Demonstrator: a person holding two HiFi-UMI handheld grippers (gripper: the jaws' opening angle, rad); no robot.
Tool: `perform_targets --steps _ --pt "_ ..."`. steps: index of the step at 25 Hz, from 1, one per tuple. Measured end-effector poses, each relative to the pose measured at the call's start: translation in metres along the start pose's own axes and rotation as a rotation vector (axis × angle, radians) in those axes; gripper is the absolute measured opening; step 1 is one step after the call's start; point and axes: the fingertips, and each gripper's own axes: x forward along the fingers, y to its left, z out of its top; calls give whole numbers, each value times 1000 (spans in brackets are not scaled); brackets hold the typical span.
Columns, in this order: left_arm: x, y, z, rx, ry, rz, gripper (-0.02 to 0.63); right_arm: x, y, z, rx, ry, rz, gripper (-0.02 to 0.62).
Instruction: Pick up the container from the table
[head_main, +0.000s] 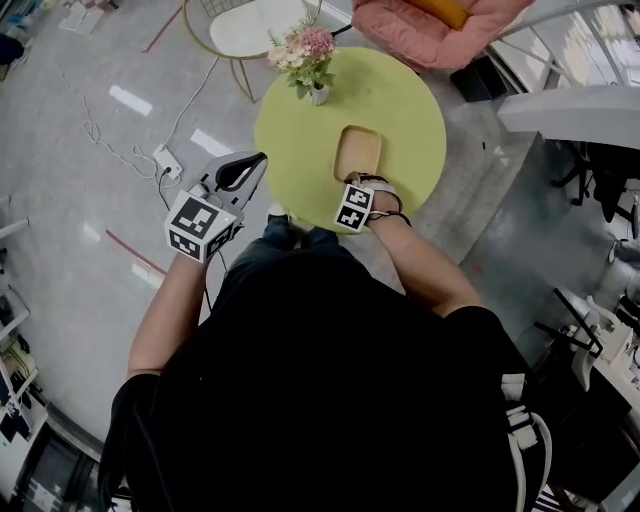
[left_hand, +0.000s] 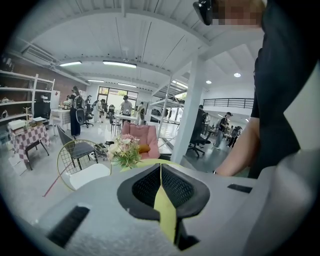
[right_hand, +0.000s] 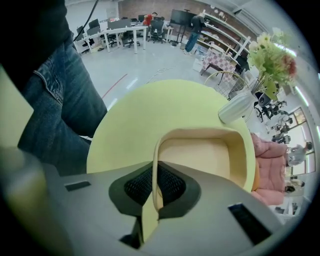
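Between the jaws of the right tool (right_hand: 154, 180): near wall of the tan container (right_hand: 200, 152), jaws clamped on it, tool pointing down. Container lies over the near part of the round yellow-green surface (right_hand: 130, 115); can't tell if its base touches. Beyond this tool, at the surface's far side, a white vase (right_hand: 236, 109) with flowers (right_hand: 272, 55). Left tool (left_hand: 161, 172): jaws together, nothing in them, held over grey glossy floor (head_main: 70, 180), surface edge to its right. Ahead of it on the floor: white cable (head_main: 190, 100), power strip (head_main: 166, 162). Red tape line (head_main: 135, 253) below it. Past the surface: white chair (left_hand: 85, 172) with gold wire frame, pink seat (left_hand: 142, 137), white column (left_hand: 192, 110). Open office, desks and people far off.
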Motion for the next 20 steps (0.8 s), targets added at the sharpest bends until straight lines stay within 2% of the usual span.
perform_targets --steps 17,20 --pt "-7 -3 33 40 -72 -13 18 -37 -10 5 65 -14 -53 11" --pt "-11 1 40 63 -104 10 18 -47 -12 8 82 -25 -65 11"
